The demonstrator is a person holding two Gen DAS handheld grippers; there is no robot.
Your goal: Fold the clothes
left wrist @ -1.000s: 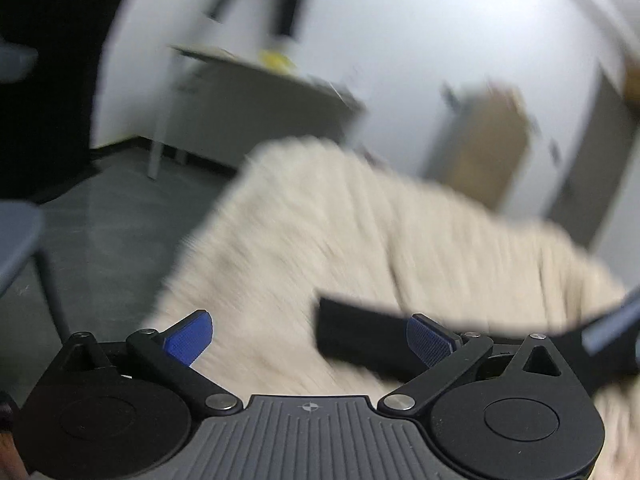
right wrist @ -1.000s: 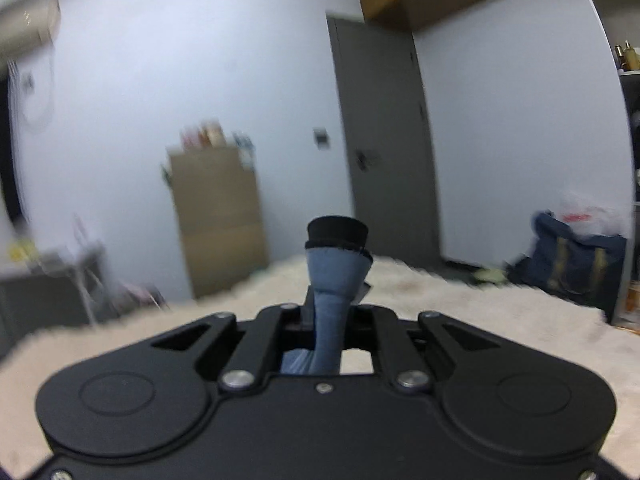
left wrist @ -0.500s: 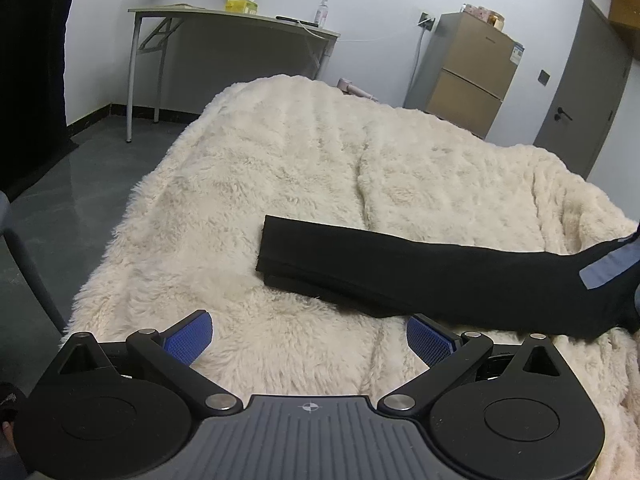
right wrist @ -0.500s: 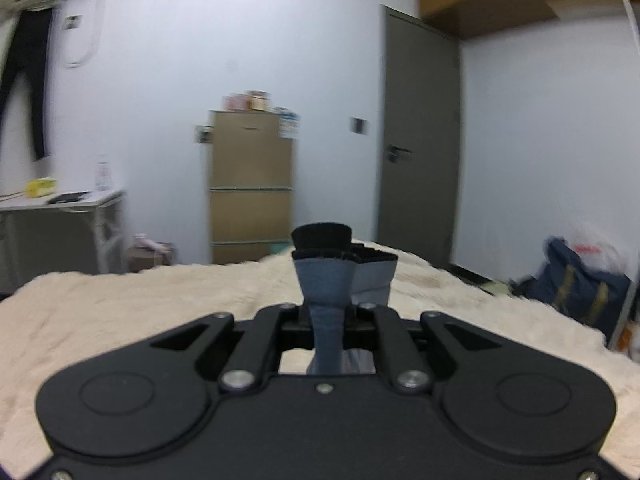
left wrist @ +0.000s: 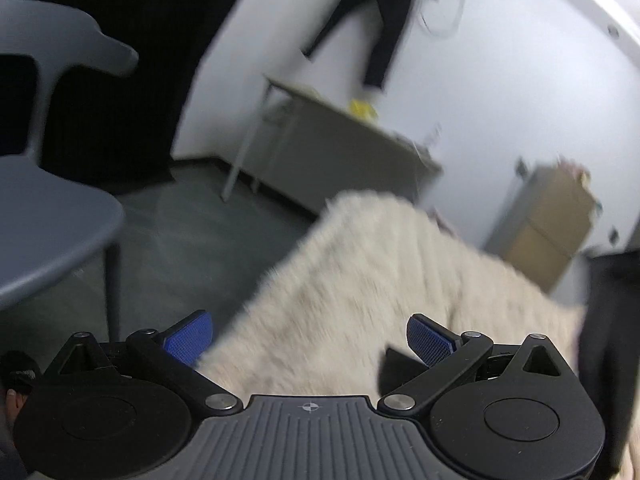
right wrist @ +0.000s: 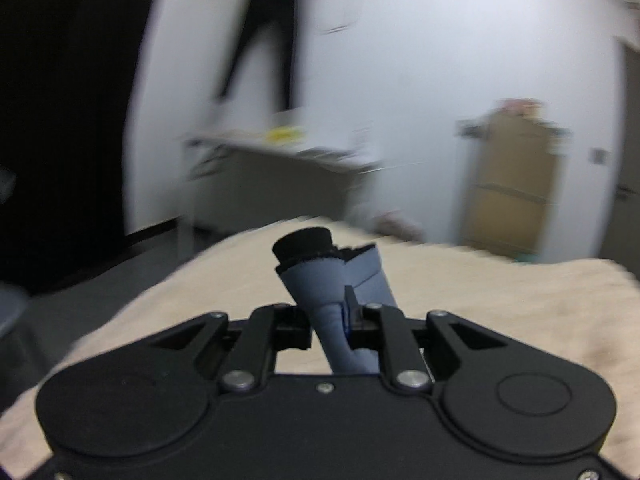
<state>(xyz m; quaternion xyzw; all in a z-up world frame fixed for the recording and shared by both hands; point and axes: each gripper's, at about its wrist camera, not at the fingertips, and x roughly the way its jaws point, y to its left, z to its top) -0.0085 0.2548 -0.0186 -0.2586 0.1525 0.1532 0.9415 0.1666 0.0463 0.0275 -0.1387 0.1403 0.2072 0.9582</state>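
The black garment shows in the blurred left wrist view as a dark hanging mass at the right edge, with a dark corner lying on the cream fluffy bed cover. My left gripper is open over the cover's edge, its blue pads wide apart with nothing between them. In the right wrist view my right gripper pinches the garment's grey-blue band, which sticks up and leans left with a black roll on top. Its jaws are opening, and the band is still between them.
A grey chair stands on the dark floor left of the bed. Against the white wall are a desk and a brown cabinet. Black clothes hang above the desk. A grey door is at the far right.
The left view has swung left and rolled, from the garment lying flat on the bed to the bed's corner and the chair. The right view turned towards the desk; the held band now leans left.
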